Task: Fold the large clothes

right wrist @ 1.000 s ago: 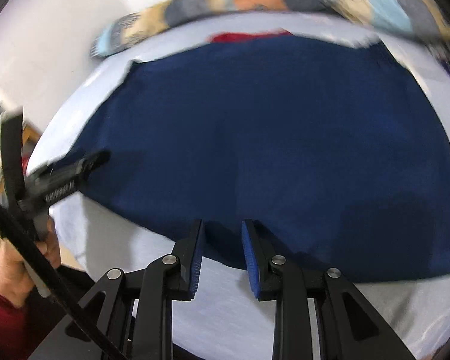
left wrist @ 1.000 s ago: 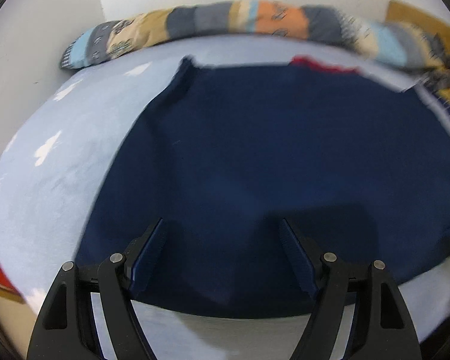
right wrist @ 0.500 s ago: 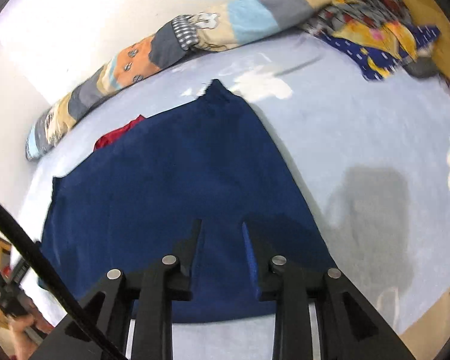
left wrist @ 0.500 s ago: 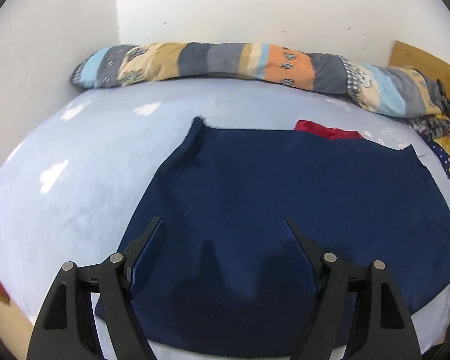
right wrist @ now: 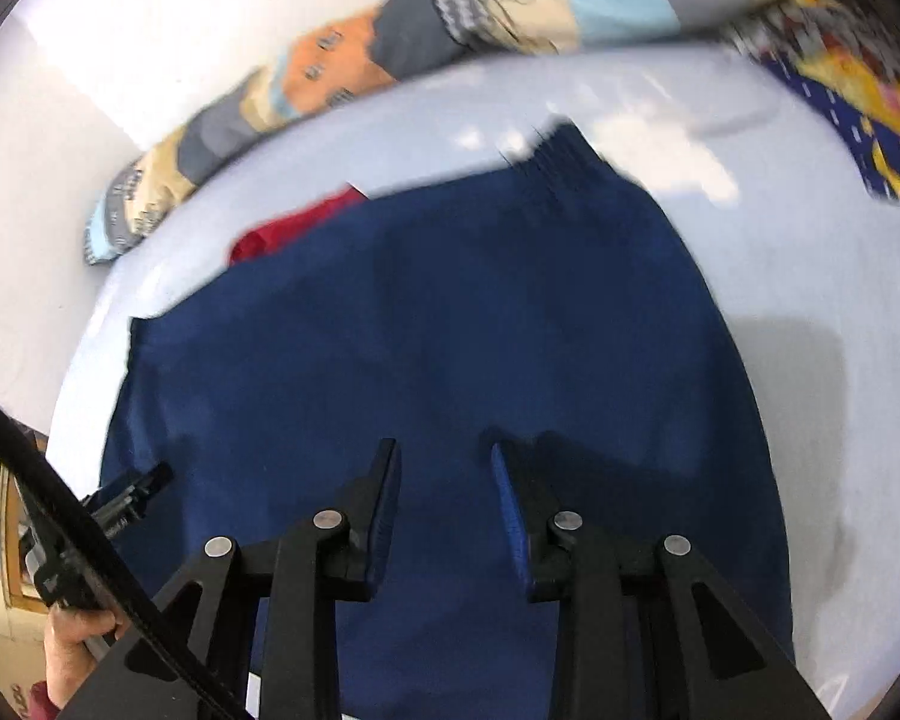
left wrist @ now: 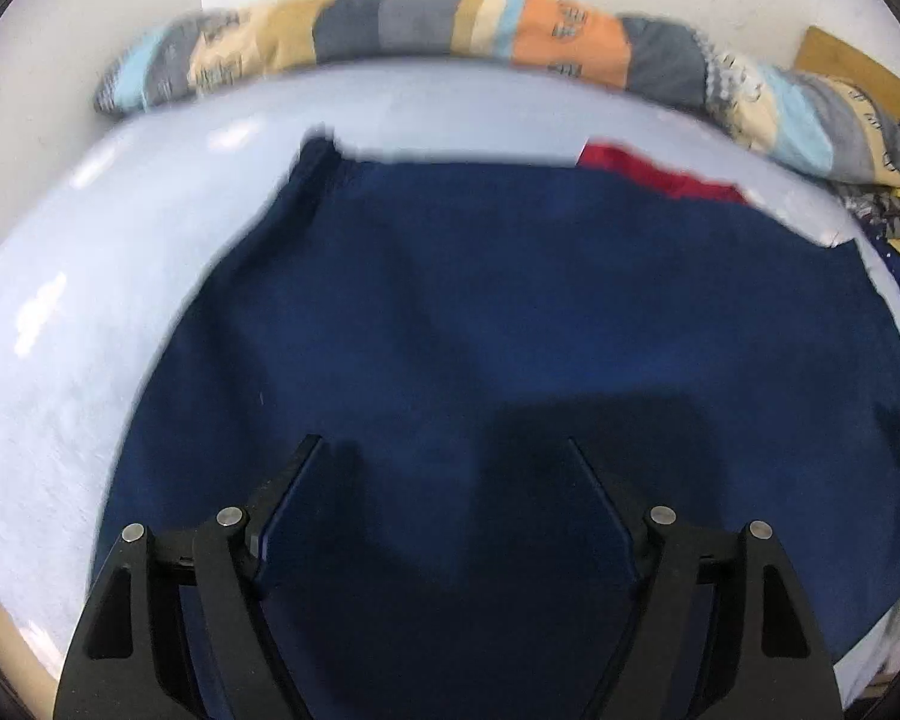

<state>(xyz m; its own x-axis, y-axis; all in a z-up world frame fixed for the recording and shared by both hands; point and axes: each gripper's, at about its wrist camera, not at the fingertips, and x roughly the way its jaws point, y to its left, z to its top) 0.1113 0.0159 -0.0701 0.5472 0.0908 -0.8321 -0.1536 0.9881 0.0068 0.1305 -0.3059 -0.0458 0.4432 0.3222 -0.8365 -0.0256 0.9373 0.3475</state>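
Note:
A large navy blue garment [left wrist: 510,312] lies spread flat on the pale blue bed; it also shows in the right wrist view [right wrist: 426,324]. My left gripper [left wrist: 444,450] is open wide and empty, hovering over the garment's near part. My right gripper [right wrist: 444,456] is open with a moderate gap and empty, over the garment's near right part. The left gripper's body [right wrist: 126,492] shows at the garment's left edge in the right wrist view.
A red cloth [left wrist: 660,171] peeks out beyond the garment's far edge. A long patchwork bolster [left wrist: 450,30] lies along the white wall. Patterned fabric [right wrist: 858,102] is piled at the far right. The bed sheet [left wrist: 90,300] extends left.
Both grippers have moved forward over the garment. The right gripper has opened wider. The left gripper stays open.

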